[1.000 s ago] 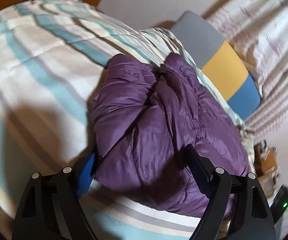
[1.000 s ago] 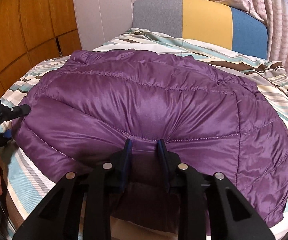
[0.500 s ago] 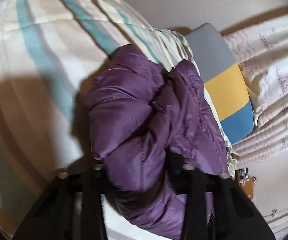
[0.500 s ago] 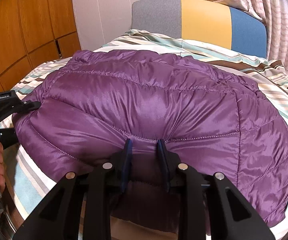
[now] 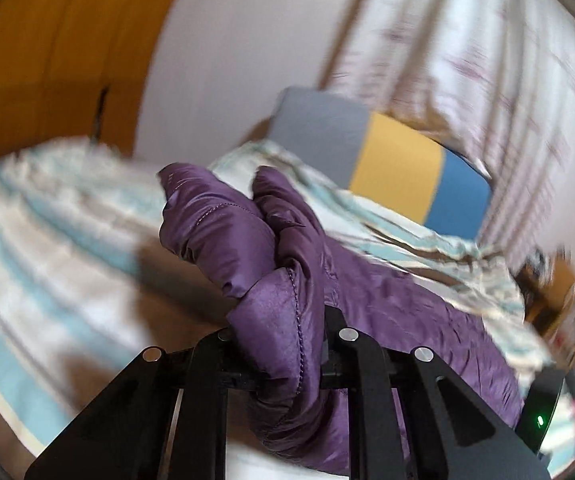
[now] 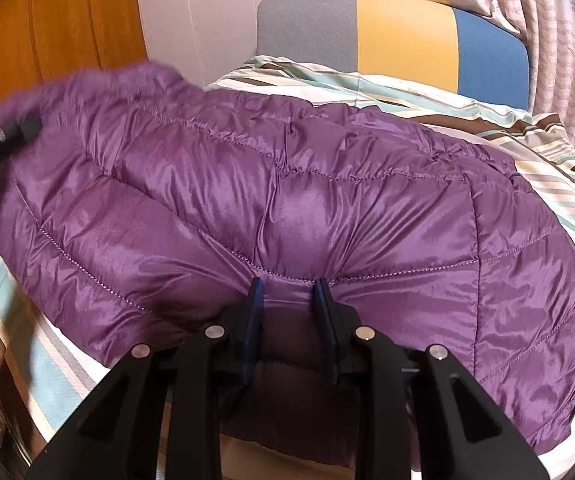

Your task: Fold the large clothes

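Jacket (image 6: 287, 200): light, puffy, slippery shell; grip at seams. Right gripper (image 6: 289, 284) clenches the hem nearest the camera; left gripper (image 5: 283, 332) closing on its bunched corner.

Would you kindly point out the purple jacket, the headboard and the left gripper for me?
purple jacket (image 6: 295, 208): right wrist view, quilted middle panel.
headboard (image 6: 403, 36): right wrist view, yellow centre section.
left gripper (image 5: 279, 344): left wrist view, between fingertips closing on jacket fabric.

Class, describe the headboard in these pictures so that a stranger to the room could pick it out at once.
Start at the striped bed where the purple puffer jacket lies. At its far end, before the pale curtains, stands the headboard. Nothing else there has three upright colour blocks: grey, yellow, blue.
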A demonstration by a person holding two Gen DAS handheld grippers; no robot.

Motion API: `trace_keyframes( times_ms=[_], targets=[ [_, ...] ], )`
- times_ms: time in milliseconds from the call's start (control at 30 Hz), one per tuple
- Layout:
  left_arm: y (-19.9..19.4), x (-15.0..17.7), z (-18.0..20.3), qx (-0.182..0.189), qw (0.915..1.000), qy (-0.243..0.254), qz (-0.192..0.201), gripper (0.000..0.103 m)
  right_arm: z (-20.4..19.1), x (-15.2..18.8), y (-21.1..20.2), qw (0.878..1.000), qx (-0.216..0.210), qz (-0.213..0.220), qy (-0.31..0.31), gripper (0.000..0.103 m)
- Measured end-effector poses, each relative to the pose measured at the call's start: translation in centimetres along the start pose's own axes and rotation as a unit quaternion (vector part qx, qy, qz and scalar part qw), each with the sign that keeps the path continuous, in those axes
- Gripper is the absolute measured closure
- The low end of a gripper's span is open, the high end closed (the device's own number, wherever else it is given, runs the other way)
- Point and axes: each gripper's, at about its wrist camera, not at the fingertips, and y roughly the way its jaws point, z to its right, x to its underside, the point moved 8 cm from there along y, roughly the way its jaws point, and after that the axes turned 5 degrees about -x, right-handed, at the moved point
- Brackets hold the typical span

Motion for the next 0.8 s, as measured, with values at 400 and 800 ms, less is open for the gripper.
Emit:
trace_keyframes(
  times_ms=[400, 800],
  targets=[
    [-1.1, 0.0, 6.6, 0.013, 0.9901, 0.139, 0.020, 0.087, 2.9, -0.5, -4.9, 0.997, 0.007, 0.054, 0.059, 0.050],
    [-1.3, 1.6, 13.1, 0.041, 0.9751, 0.216, 0.028, 0.087, 13.9, 3.3, -11.6, 0.970, 0.188, 0.070, 0.139, 0.044]
  ],
)
